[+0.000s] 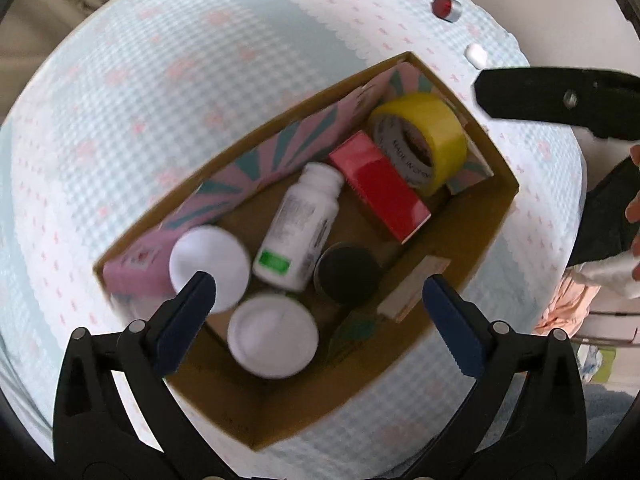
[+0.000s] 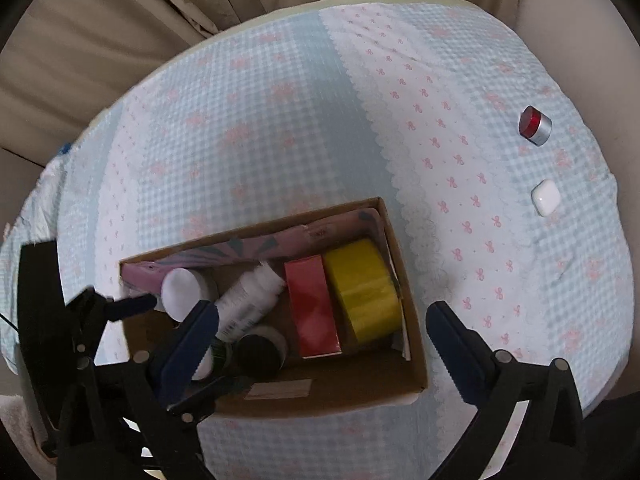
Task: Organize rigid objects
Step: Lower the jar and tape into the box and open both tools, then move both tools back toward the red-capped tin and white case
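Hovering over a packed box, both grippers wide open

Looking down on a cardboard box (image 1: 472,240) set on a bed or table covered with a blue-check cloth (image 2: 280,128) printed with pink bows. Both tools point steeply down at it.

Left gripper (image 1: 320,292): jaws spread wide, nothing between them, above the near end of the box. Right gripper (image 2: 322,320): jaws equally wide, empty, straddling the box's right-hand near corner; its left finger overlaps the box interior in its own view. In the left view the right tool shows as a black arm (image 1: 560,100) at the far right, with part of a hand (image 1: 634,208) beside it.

Box contents, crowded:
- yellow tape roll (image 1: 420,140) at the far end, on its side
- red box (image 1: 380,188) just beside the tape, touching it
- white bottle (image 1: 300,224) lying down, green label patch near its base
- two white round lids (image 1: 208,268), one close to the other, at the near left end
- black-capped jar (image 1: 346,272) next to the bottle's base
- pink and teal patterned carton (image 1: 256,160) standing along the long left wall
- small pale flat piece (image 1: 412,284) against the right wall; cannot tell what it is

Outside the box, well apart from it on the cloth: a red-topped silver cylinder (image 2: 534,124) and a small white rounded case (image 2: 545,198). Beige curtains (image 2: 140,20) beyond the far edge.
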{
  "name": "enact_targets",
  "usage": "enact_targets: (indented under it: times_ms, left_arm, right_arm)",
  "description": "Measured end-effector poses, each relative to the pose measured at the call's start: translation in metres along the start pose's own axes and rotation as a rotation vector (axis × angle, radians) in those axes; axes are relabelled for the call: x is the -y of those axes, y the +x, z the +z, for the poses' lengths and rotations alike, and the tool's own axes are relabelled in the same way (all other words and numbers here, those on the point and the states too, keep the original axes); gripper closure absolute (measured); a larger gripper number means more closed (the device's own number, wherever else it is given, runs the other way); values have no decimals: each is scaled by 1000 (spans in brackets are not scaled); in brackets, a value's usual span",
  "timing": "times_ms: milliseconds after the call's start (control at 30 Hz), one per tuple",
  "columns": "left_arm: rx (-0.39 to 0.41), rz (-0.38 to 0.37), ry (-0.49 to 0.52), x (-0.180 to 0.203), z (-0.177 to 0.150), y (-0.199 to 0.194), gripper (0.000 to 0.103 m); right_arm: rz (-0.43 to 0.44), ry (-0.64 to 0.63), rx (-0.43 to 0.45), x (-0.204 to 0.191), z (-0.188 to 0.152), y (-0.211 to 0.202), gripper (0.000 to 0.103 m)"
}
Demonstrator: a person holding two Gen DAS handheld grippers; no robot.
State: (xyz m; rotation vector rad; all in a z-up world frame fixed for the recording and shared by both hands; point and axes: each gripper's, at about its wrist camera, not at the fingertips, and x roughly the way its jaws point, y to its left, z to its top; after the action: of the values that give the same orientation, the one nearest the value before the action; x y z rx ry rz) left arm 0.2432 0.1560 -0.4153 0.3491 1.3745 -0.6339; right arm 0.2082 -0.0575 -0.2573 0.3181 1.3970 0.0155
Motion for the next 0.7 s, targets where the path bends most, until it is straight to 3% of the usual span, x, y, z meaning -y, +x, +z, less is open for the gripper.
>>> enact_targets:
  times_ms: [367,700]
  left_arm:
    - [47,27,-96,-12,-26,-33,0]
    - [150,83,-141,-1,-47,-102,0]
  right_arm:
    - [22,-32,29,-7,-8,-17,0]
    - [51,-104,94,-25,-19,-64,0]
